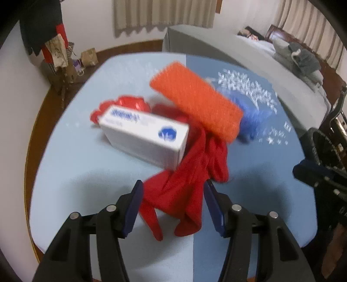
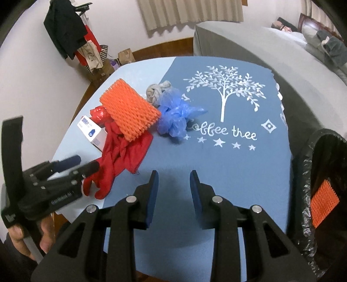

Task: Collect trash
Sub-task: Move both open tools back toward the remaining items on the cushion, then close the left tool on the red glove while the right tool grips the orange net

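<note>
Hovering over the red cloth, the left gripper is standing open, its jaws straddling the fabric without pinching. The right gripper is open and empty. Risk: the cloth is running under the orange mesh and white box; lifting may drag both off the table.

A bedroom: bed, curtains, hanging clothes.

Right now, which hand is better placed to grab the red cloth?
Left. The left tool is open with the red cloth between its pads. The right tool hangs open over bare blue mat, nearer the bin.
</note>
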Demonstrator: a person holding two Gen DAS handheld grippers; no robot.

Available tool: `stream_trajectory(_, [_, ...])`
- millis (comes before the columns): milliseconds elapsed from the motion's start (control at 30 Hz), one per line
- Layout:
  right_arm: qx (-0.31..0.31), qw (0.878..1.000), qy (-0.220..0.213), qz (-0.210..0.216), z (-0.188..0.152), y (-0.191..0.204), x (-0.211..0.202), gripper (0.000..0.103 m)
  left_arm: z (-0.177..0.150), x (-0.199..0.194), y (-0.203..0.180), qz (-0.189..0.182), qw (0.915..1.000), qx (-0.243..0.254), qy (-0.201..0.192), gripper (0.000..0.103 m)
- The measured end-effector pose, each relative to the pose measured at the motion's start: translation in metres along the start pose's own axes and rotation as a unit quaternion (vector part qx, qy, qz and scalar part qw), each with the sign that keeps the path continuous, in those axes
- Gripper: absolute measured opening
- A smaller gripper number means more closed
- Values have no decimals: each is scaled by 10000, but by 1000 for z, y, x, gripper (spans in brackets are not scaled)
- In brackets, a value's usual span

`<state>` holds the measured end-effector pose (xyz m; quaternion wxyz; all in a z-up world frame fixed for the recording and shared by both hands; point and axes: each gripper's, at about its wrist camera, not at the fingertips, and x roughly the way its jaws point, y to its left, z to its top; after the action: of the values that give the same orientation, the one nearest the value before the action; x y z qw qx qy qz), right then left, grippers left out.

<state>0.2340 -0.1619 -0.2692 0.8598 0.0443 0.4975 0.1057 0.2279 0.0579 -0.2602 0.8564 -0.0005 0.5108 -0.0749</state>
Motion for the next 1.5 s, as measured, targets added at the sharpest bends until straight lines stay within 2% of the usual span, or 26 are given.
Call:
stream_trajectory(100, [-18,10000,17,22,-2,1,2,30,-1,9,1,-99,9999,-71,121,56])
stream_trajectory(133, [-30,10000,15,32,-2,2,2,30,-1,10,0,-106,9998,-69,127,51])
stream_trajectory(167, [-39,10000,15,39,-2,3,2,30,-1,12,0,-120,9998,-62,146,44])
stream_trajectory(233, [-38,10000,21,42,-1,3,3,30,0,17,-1,-227,9994,-47,258,10])
stream_trajectory(333, [-31,10000,28,48,2,4,6,30,1,16,0,-286,9993,-39,244,4])
stream_trajectory(533, [-77,9999,-1,89,7,10,9,30,3,0,6,-360,9993,-94,68,3])
stream_trajectory(767, [-169,9996,-75,209,20,28,16,30,22,-50,13,-465,9974,-151,-530,3])
stream_trajectory(900, [-237,9993,-68,286,28,41,23,30,32,-60,22,-439,9965,-204,-683,3])
stream_trajectory(1267, [-409,9987,-11,289,45,65,51,30,44,-45,40,-373,9972,-288,-587,3])
stream_trajectory(1467, [-485,9984,141,274,51,68,69,30,39,-40,47,-369,9976,-307,-503,3])
stream_trajectory(1500, [-488,9982,170,289,52,68,72,24,39,-40,48,-372,9976,-323,-494,3])
